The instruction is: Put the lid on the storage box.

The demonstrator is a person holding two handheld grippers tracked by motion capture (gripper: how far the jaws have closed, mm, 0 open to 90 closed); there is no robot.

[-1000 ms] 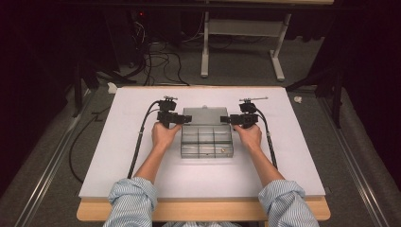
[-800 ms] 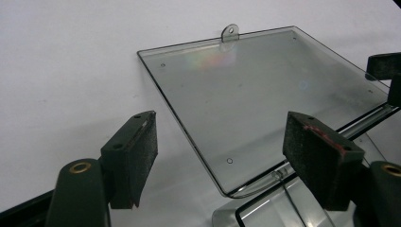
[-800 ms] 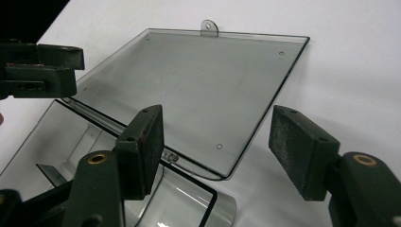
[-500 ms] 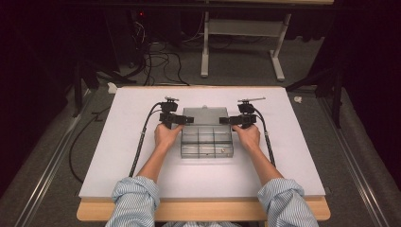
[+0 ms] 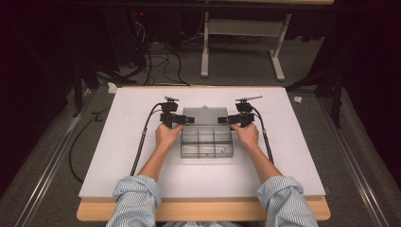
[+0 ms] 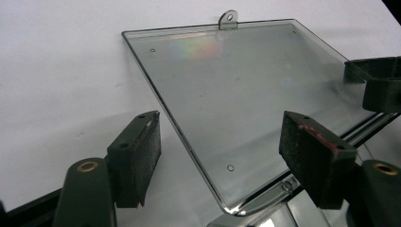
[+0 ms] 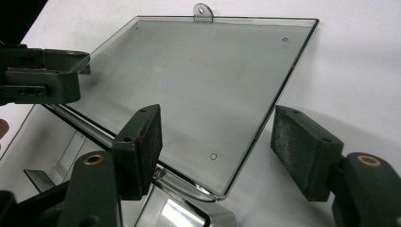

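A: Where's the clear box (image 5: 206, 142) now?

B: Mid desk (image 5: 118, 156), open. Lid (image 6: 236, 109) is swung back flat on the far side, hang tab (image 6: 228, 20) pointing away. Compartment tray sits toward the person, btwn both hands.

A: Tools?

B: Left tool (image 6: 236, 156) straddles the lid's left edge near the hinge corner; jaws have just been closing a bit, but the pads aren't touching the plastic, so nothing gripped yet. Right tool (image 7: 227, 151) mirrors it on the right edge, jaws wide, lid edge in the gap, no contact either.

A: Risks?

B: Imo the lid's thin and slick, so a shallow bite at the rim could slip off when it's lifted. If one side grips before the other, the lid twists and stresses the hinge (image 7: 184, 187), or drags the whole box across the desk. Nothing's pinning the tray, so it may tip up w/ the lid.
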